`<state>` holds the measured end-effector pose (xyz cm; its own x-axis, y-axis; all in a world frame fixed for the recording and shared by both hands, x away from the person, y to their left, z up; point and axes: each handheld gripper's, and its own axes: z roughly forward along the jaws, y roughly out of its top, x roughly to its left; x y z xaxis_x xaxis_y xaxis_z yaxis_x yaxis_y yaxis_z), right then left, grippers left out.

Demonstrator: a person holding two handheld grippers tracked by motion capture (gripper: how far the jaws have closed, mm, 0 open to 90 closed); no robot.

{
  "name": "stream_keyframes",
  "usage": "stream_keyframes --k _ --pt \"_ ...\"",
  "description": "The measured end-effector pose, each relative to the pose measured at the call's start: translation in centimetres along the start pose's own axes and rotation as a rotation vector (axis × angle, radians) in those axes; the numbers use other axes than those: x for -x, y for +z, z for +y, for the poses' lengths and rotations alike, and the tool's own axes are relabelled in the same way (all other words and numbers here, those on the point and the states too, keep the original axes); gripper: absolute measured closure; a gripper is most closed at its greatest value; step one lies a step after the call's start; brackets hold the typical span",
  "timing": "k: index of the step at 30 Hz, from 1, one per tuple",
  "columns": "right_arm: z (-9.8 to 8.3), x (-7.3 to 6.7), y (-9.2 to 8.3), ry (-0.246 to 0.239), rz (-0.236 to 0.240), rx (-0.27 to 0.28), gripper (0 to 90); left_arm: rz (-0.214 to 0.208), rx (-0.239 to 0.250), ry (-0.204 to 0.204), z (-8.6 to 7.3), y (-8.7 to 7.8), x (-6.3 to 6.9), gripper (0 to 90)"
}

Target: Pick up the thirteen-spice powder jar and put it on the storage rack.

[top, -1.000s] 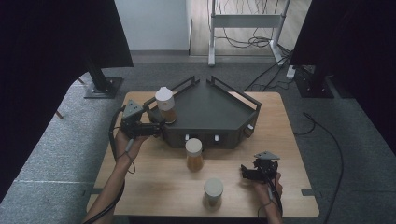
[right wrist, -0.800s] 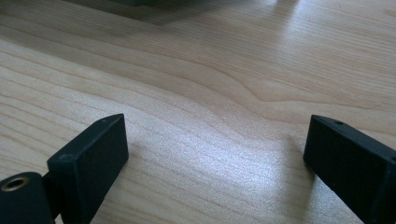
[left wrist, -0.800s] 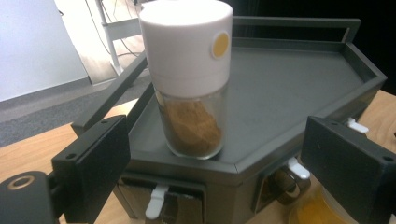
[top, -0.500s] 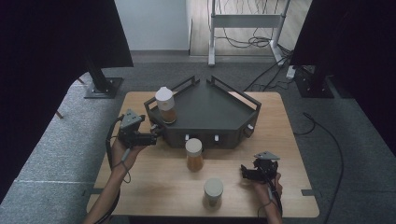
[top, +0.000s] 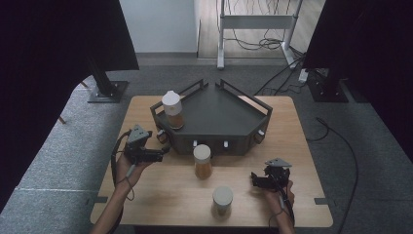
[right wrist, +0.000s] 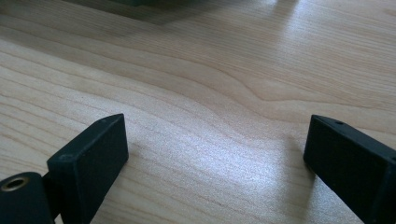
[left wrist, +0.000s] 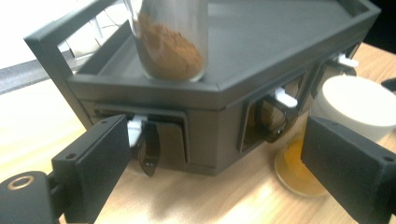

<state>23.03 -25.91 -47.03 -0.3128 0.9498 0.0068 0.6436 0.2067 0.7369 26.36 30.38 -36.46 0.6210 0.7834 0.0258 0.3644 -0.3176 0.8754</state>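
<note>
Left tool (top: 163, 154) gapes wide, empty, just short of the dark rack (top: 219, 109).

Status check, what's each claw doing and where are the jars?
Left claw open, empty, facing the rack. Right claw open over bare table. One jar on the rack, two jars on the table. Nothing blocking.
</note>
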Motion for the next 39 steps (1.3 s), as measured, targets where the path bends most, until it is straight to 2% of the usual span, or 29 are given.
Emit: stream_keyframes --k 10,21,27,39 --pt "0.0 0.0 0.0 -0.001 0.000 0.000 5.8 -0.012 -0.021 0.010 -1.3 0.1 0.6 8.0" --pt "0.0 0.0 0.0 0.000 0.000 0.000 5.8 -0.035 -0.031 -0.015 -3.6 0.6 0.4 7.9" --pt "0.0 0.0 0.0 0.000 0.000 0.000 5.8 -0.037 -0.040 -0.030 -5.0 1.0 0.5 7.9" --pt "0.0 0.0 0.0 -0.001 0.000 0.000 5.8 -0.035 -0.048 -0.022 -7.1 1.9 1.3 8.0"
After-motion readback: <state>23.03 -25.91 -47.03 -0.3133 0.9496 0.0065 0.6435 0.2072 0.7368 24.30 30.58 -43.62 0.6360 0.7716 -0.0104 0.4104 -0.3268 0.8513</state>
